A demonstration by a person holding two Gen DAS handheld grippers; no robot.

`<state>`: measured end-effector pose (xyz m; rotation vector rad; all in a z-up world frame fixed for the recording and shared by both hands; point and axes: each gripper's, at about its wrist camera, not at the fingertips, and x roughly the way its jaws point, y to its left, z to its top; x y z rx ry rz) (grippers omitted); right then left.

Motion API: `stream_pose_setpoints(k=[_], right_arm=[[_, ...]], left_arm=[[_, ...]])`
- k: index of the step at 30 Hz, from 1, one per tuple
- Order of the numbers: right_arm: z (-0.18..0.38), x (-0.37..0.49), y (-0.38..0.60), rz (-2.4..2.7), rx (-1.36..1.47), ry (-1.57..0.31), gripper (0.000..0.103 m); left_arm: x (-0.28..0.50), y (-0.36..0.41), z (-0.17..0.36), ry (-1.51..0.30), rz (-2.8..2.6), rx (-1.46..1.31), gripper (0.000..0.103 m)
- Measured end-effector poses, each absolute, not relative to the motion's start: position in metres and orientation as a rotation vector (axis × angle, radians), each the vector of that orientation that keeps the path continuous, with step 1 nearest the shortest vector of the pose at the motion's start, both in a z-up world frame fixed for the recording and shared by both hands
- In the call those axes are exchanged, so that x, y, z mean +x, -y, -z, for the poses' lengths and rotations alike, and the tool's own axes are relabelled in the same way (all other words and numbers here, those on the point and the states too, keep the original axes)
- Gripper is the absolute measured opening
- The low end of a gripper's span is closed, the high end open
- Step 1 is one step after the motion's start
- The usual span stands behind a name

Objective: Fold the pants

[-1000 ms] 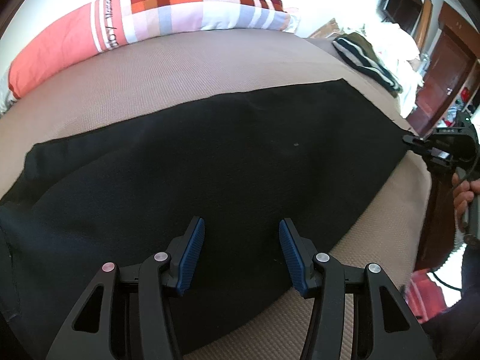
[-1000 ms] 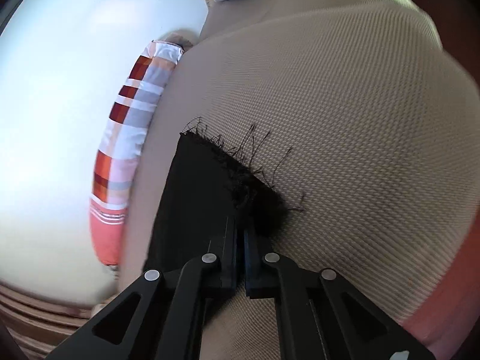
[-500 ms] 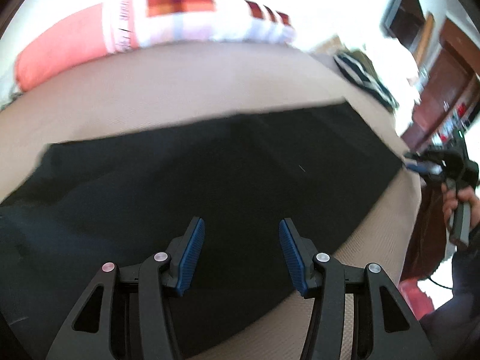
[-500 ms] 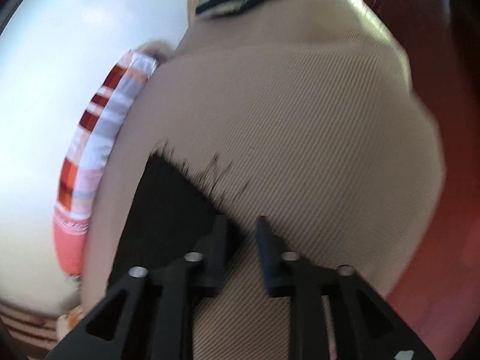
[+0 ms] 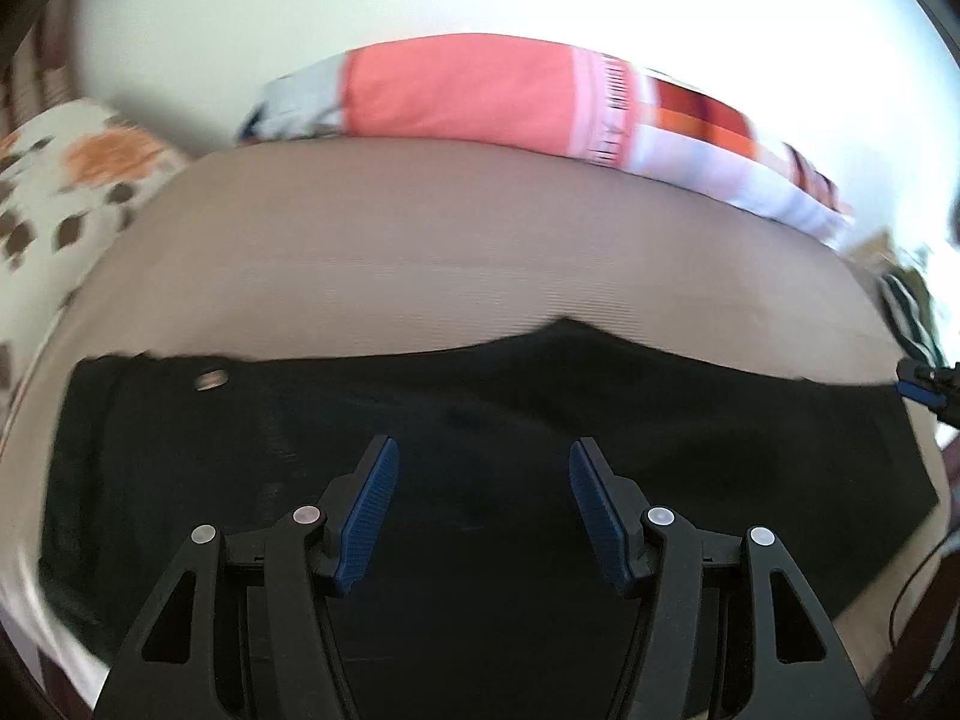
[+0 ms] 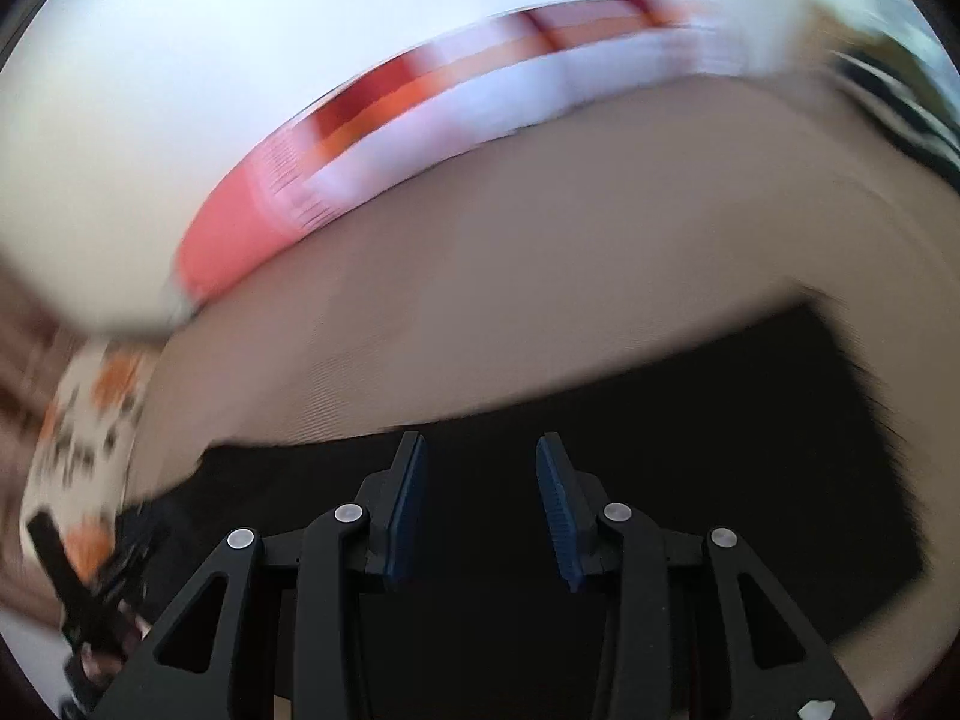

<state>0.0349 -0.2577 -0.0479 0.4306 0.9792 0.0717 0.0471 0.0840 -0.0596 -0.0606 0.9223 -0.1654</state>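
The black pants (image 5: 480, 420) lie flat along the tan bed (image 5: 420, 240), waist with a metal button (image 5: 211, 381) at the left. My left gripper (image 5: 480, 498) is open and empty above the middle of the pants. My right gripper (image 6: 480, 498) is open and empty above the leg part of the pants (image 6: 690, 450), whose frayed hem (image 6: 870, 396) is at the right. The right gripper's tips also show at the far right of the left wrist view (image 5: 927, 387). The left gripper shows blurred at the lower left of the right wrist view (image 6: 90, 588).
A long pink and checked pillow (image 5: 510, 96) lies along the bed's far edge by the white wall. A white cushion with orange and brown spots (image 5: 60, 192) is at the left. Striped clothes (image 5: 912, 312) lie at the right end.
My right gripper has let go of the hem, opened, and swung round over the leg. My left gripper has turned left toward the waist. Both views are blurred by motion.
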Motion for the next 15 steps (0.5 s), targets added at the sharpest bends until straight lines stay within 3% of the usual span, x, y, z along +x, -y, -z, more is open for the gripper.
stream_pose_setpoints(k=[6, 15], right_arm=[[0.058, 0.117, 0.149, -0.461, 0.297, -1.132, 0.037], [0.091, 0.169, 0.042, -0.744, 0.067, -1.304, 0.038]], left_arm=[[0.044, -0.126, 0.079, -0.957, 0.096, -0.140, 0.060], [0.045, -0.136, 0.090, -0.968, 0.129, -0.145, 0.060]])
